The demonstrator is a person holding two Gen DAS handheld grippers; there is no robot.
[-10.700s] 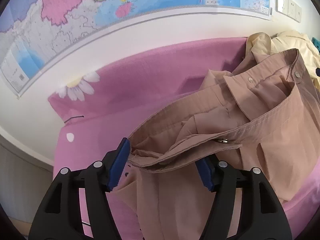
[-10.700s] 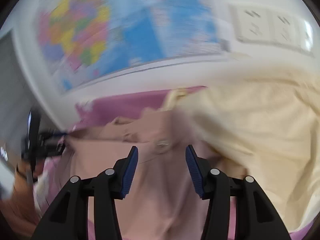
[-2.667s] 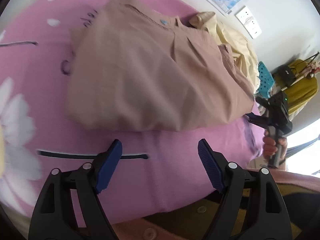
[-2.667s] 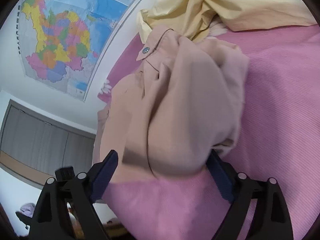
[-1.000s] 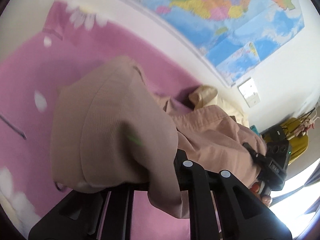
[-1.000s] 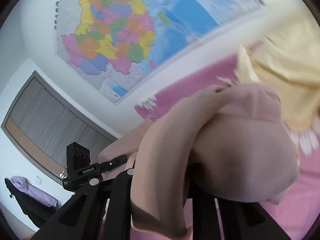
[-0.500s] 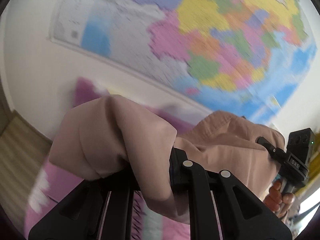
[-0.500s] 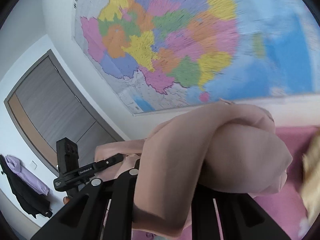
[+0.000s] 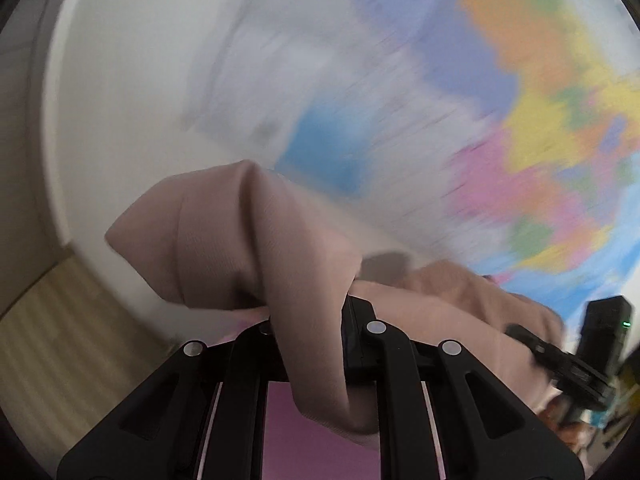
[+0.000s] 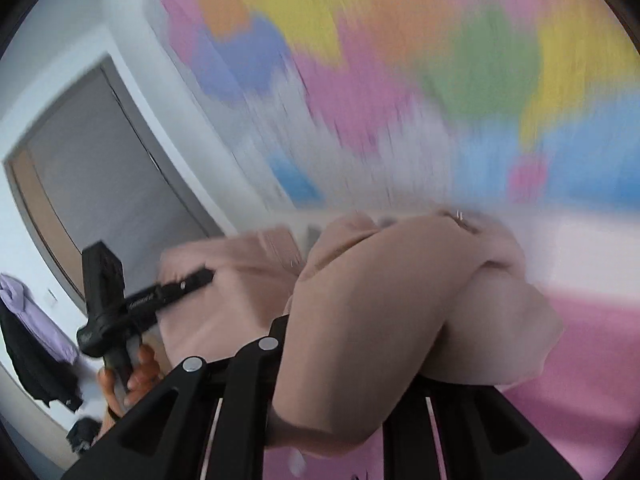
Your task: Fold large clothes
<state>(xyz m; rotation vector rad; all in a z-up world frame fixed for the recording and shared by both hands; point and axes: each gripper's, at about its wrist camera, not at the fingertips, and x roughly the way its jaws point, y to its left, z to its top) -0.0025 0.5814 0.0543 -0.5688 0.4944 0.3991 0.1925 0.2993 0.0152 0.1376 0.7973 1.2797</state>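
Note:
The folded tan trousers [image 9: 256, 248] hang in the air between both grippers, bunched over the fingers. My left gripper [image 9: 310, 320] is shut on one end of the trousers, the cloth draped over its pads. In the right wrist view the same trousers [image 10: 384, 304] bulge over my right gripper [image 10: 340, 344], which is shut on the other end. The right gripper also shows at the right edge of the left wrist view, as a black body [image 9: 576, 356]. The left gripper's body [image 10: 116, 300] appears in the right wrist view, held by a hand [image 10: 136, 372].
A coloured wall map [image 9: 500, 120] fills the blurred background. The pink bedspread [image 10: 592, 360] lies below. A grey door [image 10: 100, 168] and a purple garment [image 10: 24, 304] hanging on the wall are at the left. Wooden flooring [image 9: 60, 320] lies low left.
Both grippers have swung sideways with the trousers, lifting them off the pink bed. The views now face the map wall and the door, heavily blurred.

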